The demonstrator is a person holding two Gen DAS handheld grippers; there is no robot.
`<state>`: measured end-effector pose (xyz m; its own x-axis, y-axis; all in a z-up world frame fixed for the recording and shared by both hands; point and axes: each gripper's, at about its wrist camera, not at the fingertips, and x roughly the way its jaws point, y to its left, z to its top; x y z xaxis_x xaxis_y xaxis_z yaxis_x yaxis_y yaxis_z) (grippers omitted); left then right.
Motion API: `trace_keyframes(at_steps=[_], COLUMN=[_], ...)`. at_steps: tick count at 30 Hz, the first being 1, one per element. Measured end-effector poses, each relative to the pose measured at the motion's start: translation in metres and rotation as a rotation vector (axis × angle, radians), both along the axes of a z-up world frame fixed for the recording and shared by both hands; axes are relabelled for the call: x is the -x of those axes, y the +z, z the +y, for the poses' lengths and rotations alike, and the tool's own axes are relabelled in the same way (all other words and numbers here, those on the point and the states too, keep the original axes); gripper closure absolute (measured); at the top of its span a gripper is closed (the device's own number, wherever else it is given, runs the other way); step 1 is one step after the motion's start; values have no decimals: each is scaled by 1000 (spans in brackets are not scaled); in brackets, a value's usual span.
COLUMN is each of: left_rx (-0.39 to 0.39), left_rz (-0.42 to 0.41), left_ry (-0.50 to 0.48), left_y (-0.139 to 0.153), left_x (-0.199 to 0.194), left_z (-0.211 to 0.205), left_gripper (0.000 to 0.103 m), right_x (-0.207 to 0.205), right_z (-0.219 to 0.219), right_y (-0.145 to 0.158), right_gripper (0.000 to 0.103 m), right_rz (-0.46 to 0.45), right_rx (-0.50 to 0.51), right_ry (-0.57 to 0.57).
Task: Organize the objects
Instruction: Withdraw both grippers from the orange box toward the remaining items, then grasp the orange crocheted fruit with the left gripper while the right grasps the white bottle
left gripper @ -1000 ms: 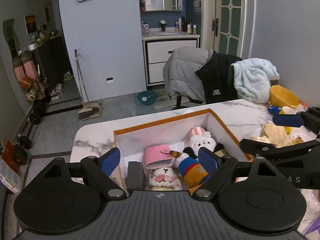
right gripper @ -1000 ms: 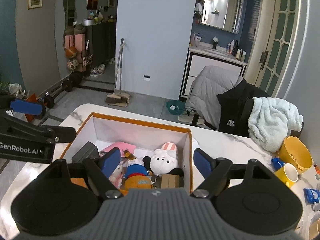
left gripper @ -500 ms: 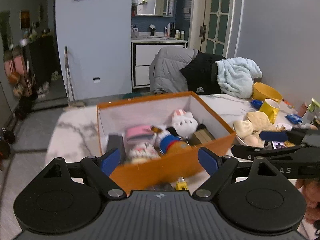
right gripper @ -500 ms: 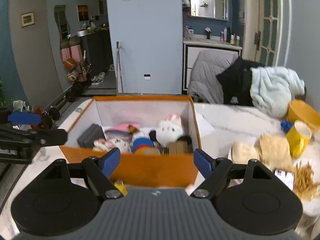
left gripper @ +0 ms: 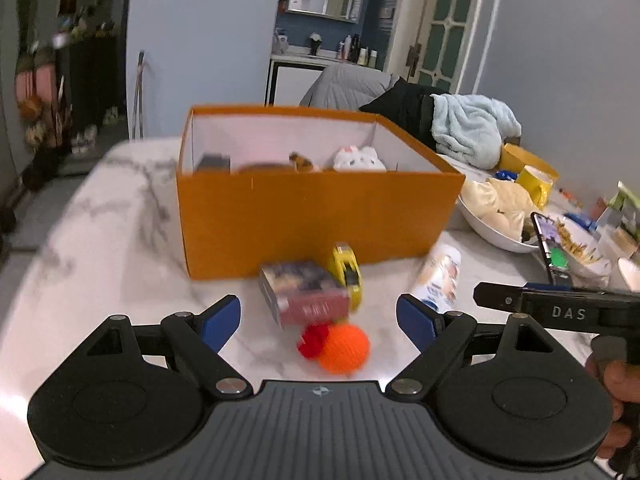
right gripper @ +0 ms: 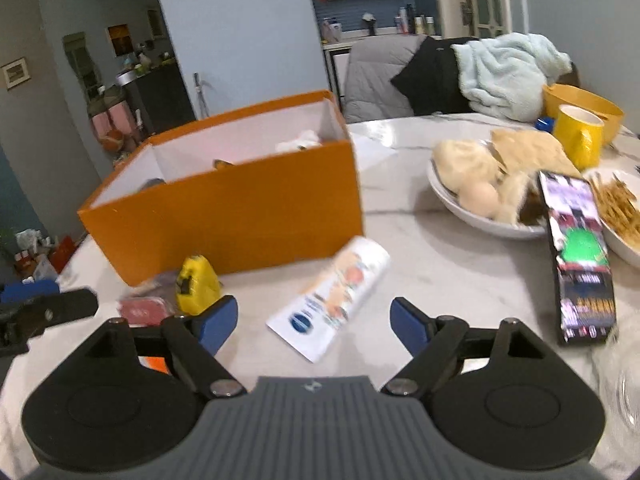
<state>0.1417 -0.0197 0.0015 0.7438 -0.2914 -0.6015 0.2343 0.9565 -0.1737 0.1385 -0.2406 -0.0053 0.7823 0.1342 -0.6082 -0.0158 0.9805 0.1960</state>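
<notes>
Both grippers have come down since the earlier frames: before, they looked into the orange box (left gripper: pixel 316 216) from above, and now they are low over the marble table (left gripper: pixel 120 216) and see its front wall from the side. Soft toys stay inside the box.

In front of the box lie a small printed box (left gripper: pixel 304 294), a yellow tape measure (left gripper: pixel 347 272) touching it, and an orange ball (left gripper: pixel 344 347) with a red ball (left gripper: pixel 313 340) beside it. A white tube (right gripper: pixel 340 292) lies on the table more to the right.

The left gripper (left gripper: pixel 319 322) has its jaws apart, with nothing between the pads. The right gripper (right gripper: pixel 314 322) has wide jaws that are opening, and it holds nothing; the tube lies just ahead of them. A phone (right gripper: pixel 580 256) stands tilted near a white bowl of food (right gripper: pixel 476 216).
</notes>
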Motion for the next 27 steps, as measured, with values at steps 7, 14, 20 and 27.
trace_keyframes(at_steps=[7,14,20,27], left_rx=[9,0,19,31], left_rz=[0,-1,25,53], left_ry=[9,-23,-24,-5], left_y=[-31,-44,-52,-62], left_x=[5,-9,-19,-24], left_z=[-10,-24,-27,-21], left_gripper=[2,5,17,39], right_x=[2,-11,-28,-56], right_z=[-5,-7,-6,2], right_y=[-23,-42,-49,-49], right_gripper=[18,18,18,18], right_rz=[-2,20,17,8], right_rx=[13,-21,-19,0], right_ry=[-33,-65,-91,-93])
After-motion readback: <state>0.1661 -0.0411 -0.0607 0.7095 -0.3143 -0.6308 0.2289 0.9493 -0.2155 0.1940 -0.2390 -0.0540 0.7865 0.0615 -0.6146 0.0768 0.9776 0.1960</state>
